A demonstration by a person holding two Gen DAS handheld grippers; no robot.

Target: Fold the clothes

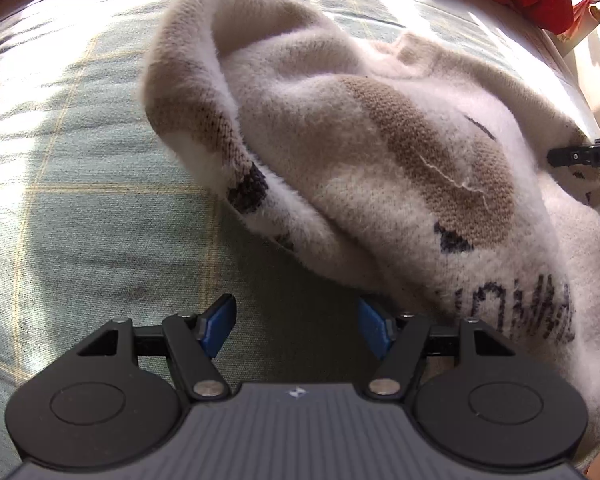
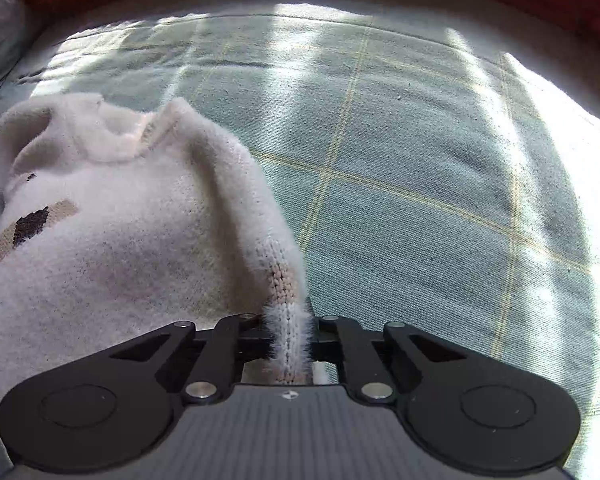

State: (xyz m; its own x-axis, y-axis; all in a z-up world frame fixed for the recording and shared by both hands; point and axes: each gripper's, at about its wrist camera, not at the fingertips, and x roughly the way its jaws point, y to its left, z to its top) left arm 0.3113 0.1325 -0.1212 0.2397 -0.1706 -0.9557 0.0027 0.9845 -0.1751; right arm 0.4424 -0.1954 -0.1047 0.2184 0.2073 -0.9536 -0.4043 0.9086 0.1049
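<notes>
One sweater lies bunched on the bed. Your right gripper has its jaws clamped on a knit edge; your left gripper, jaws wide and empty, sits just left of the sweater's near fold.

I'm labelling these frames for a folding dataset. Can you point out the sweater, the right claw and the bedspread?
sweater (image 1: 380, 128): left wrist view, tan patch on its front.
right claw (image 2: 290, 336): right wrist view, between the fingertips pinching the knit edge.
bedspread (image 2: 420, 200): right wrist view, bare green checked cloth.
</notes>
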